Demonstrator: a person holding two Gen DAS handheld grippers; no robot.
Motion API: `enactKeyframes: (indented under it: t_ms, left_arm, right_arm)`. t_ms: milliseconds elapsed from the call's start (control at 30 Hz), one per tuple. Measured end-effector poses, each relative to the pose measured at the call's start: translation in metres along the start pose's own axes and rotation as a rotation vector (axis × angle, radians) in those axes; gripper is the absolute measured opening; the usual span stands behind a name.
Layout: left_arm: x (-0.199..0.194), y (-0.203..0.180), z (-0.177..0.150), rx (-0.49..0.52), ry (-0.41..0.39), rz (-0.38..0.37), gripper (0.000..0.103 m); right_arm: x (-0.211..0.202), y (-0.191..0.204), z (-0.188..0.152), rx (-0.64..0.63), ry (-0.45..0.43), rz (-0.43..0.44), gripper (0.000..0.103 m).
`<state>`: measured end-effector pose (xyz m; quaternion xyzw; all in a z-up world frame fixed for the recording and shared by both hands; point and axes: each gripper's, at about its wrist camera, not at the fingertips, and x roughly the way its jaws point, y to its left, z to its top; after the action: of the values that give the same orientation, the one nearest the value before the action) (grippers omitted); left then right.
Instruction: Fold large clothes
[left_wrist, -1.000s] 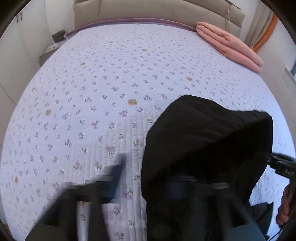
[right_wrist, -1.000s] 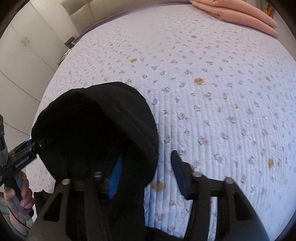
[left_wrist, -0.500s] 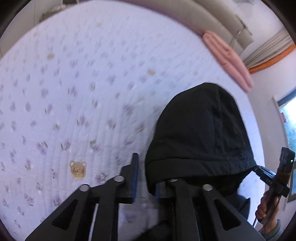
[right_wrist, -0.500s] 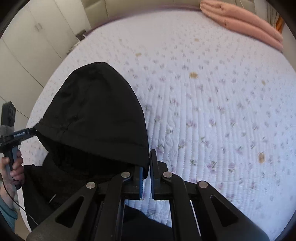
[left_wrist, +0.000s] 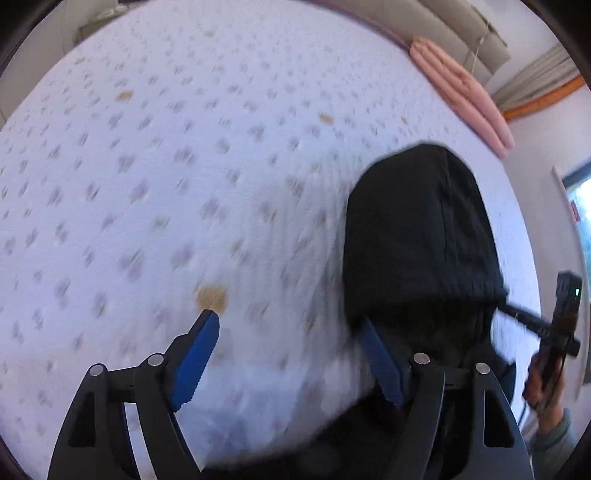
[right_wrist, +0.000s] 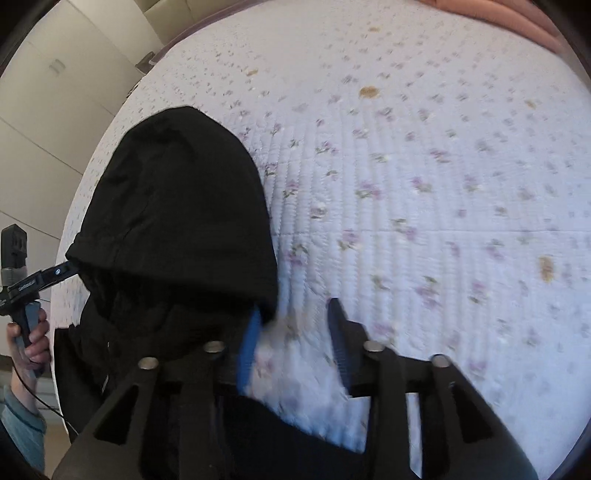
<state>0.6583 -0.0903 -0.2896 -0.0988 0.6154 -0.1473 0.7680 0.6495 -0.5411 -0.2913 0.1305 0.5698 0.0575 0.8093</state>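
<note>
A black hooded garment (left_wrist: 417, 236) lies at the near edge of the bed, its hood spread flat on the quilt; it also shows in the right wrist view (right_wrist: 177, 206). My left gripper (left_wrist: 288, 332) is open, its right blue pad (left_wrist: 380, 365) beside the hood's left rim, holding nothing. My right gripper (right_wrist: 291, 321) is open, its left blue pad (right_wrist: 249, 339) at the hood's right rim. Each gripper shows in the other's view at the hood's far corner, the right one (left_wrist: 532, 321) and the left one (right_wrist: 40, 278). The garment's body hangs below the frames, mostly hidden.
The bed's white floral quilt (left_wrist: 184, 166) stretches ahead, also in the right wrist view (right_wrist: 424, 166). A folded pink blanket (left_wrist: 461, 88) lies at the far right by the headboard. White wardrobe doors (right_wrist: 48, 96) stand left of the bed.
Both grippers were shut on the hood's rim half a second ago and have opened, letting it go. The hood now rests on the quilt.
</note>
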Motion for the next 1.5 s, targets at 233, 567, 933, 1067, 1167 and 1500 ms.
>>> enactKeyframes:
  t_ms: [233,567,933,1067,1167,1500]
  left_arm:
    - [-0.062,0.003,-0.011,0.002,-0.131,0.049,0.078]
    - [0.001,-0.124,0.038,0.266,-0.189,0.059,0.071]
    - [0.066,-0.107,0.031,0.324,-0.105,0.15,0.072]
    - [0.037,-0.109,0.035,0.337,-0.135,0.086,0.072]
    - [0.011,-0.106,0.045,0.335,-0.177,0.029,0.072]
    - [0.055,-0.14,0.084,0.377,-0.148,0.041,0.072]
  right_arm:
    - [-0.053,0.002,-0.004,-0.008,-0.062,-0.01,0.045]
    - [-0.01,0.099,0.056,-0.18,-0.103,-0.012,0.045]
    - [0.065,0.097,0.04,-0.292,-0.003,-0.106,0.043]
    - [0.04,0.088,0.047,-0.283,-0.003,-0.024,0.044]
    - [0.016,0.065,0.056,-0.229,-0.025,0.052,0.049]
    - [0.033,0.081,0.101,-0.201,-0.071,0.135,0.049]
